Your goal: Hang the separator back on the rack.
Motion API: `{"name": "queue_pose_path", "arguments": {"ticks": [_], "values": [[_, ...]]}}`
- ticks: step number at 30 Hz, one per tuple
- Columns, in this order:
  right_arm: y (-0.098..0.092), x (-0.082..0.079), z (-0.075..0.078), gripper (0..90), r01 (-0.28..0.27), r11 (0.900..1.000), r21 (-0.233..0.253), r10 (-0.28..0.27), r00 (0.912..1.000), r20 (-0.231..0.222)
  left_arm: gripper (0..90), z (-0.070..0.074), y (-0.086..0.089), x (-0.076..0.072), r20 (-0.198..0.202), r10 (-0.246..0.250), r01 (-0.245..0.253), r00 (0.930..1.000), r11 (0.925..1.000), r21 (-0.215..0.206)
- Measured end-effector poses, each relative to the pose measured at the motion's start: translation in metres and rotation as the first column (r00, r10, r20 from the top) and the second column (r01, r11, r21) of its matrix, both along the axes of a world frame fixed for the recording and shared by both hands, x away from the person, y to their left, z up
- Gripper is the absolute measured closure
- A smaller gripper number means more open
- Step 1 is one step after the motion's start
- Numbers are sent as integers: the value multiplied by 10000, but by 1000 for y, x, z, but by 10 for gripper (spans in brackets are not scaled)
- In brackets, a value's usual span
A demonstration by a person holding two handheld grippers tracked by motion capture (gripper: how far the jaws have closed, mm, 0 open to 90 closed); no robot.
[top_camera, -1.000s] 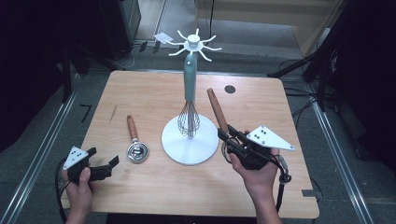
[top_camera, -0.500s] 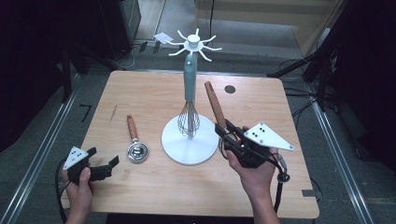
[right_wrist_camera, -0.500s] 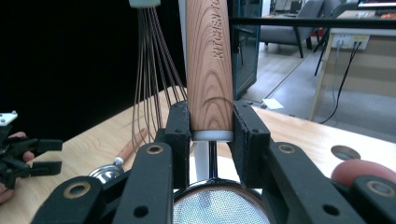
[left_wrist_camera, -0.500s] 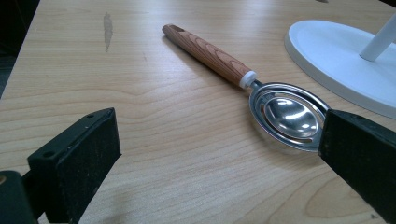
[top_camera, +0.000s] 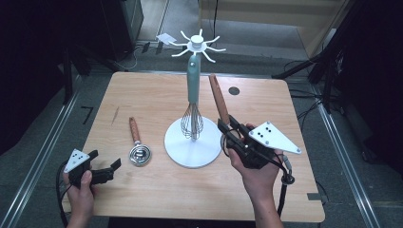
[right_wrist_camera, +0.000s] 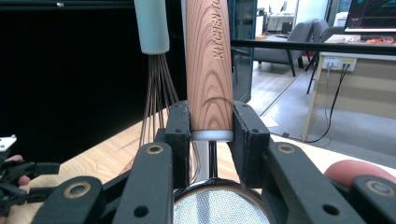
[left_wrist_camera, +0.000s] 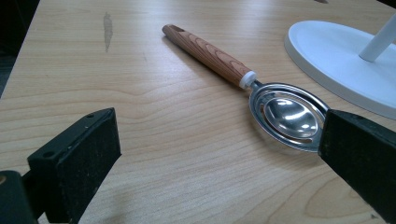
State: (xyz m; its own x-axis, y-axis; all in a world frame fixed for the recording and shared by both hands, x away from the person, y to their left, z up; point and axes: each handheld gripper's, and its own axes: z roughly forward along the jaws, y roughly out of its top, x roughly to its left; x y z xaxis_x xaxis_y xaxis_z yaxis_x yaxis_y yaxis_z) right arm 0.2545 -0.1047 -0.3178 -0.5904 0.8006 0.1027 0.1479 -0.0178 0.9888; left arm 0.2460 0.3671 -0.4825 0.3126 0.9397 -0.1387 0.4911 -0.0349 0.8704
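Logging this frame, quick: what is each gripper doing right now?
Left gripper: open, holding nothing, near the egg separator.
Right gripper: shut on the wooden-handled strainer.

surface [top_camera: 157, 99]: pale wood grain, one dark streak near left edge | stand [top_camera: 192, 147]: white base and hooks | whisk [top_camera: 192, 78]: teal handle, silvery wires | strainer [right_wrist_camera: 208, 60]: brown wood-grain handle, white collar, grey mesh | egg separator [left_wrist_camera: 261, 98]: brown wood-grain handle, white collar, shiny steel bowl | right tongs [right_wrist_camera: 211, 126]: black | left tongs [left_wrist_camera: 219, 154]: black
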Motion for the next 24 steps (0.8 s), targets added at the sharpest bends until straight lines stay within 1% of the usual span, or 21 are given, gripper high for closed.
{"name": "queue_pose_path", "arguments": {"ticks": [1,2,6,10,12,14,24], "values": [[0,-1,1,720,7,10000,14,-7,10000,-4,0,0,0,0,3,-3,3,10000,10000,-8],[0,-1,2,720,71,10000,32,-71,9999,136,0,0,0,0,2,-1,1,10000,10000,-9],[-2,-3,7,720,259,9996,144,-263,9991,323,0,0,0,0,3,3,-3,10000,10000,-15],[-2,-5,10,720,326,9992,249,-336,9985,429,0,0,0,0,7,2,-2,10000,10000,-20],[-2,-6,12,720,366,9989,283,-384,9971,653,0,0,0,0,-5,-7,7,10000,10000,-16],[-2,-7,14,720,377,9989,288,-397,9965,731,0,0,0,0,7,-1,1,10000,10000,-19],[-1,-9,22,720,408,9983,417,-445,9949,903,0,0,0,0,-20,-8,8,10000,10000,-15]]}}
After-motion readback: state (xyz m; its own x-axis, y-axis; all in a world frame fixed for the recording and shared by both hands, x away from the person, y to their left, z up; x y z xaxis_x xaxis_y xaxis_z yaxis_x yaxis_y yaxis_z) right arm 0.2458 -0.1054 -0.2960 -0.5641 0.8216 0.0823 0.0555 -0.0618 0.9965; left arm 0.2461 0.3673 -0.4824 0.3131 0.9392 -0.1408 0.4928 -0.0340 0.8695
